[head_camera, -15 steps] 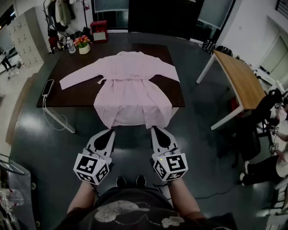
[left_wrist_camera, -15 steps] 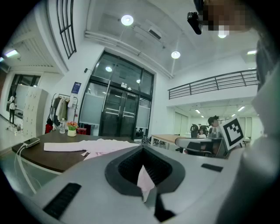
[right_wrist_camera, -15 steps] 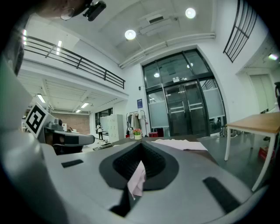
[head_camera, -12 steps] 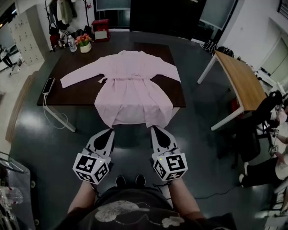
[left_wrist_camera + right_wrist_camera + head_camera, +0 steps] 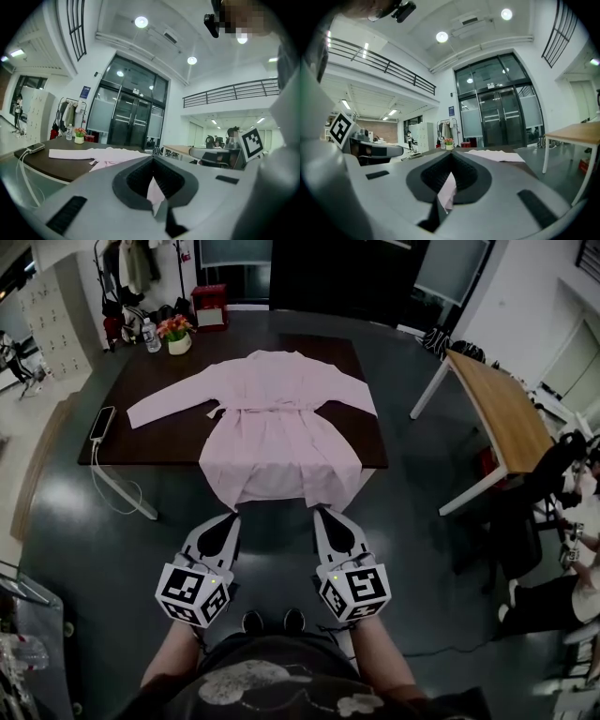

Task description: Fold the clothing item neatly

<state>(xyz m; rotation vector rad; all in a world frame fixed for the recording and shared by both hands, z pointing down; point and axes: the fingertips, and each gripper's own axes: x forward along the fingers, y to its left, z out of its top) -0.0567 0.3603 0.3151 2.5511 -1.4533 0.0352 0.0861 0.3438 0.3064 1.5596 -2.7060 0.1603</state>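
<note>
A pale pink robe [image 5: 277, 423] lies spread flat on a dark table [image 5: 169, 432], sleeves out to both sides, belt tied at the waist, hem hanging over the near edge. My left gripper [image 5: 231, 516] and right gripper [image 5: 320, 511] are held side by side over the floor, just short of the hem, and touch nothing. Both are shut with nothing in them. In the left gripper view the shut left gripper [image 5: 152, 158] points at the robe [image 5: 108, 152] on the table. The right gripper view shows the shut right gripper [image 5: 451, 153] and the robe [image 5: 497, 154] beyond it.
A phone [image 5: 101, 422] with a cable lies at the table's left end. A flower pot [image 5: 178, 337], a bottle [image 5: 150, 334] and a red box [image 5: 208, 304] stand behind the table. A wooden table [image 5: 502, 409] and seated people [image 5: 572, 568] are at the right.
The table and robe have shifted slightly lower in the head view. Both grippers stay shut and side by side.
</note>
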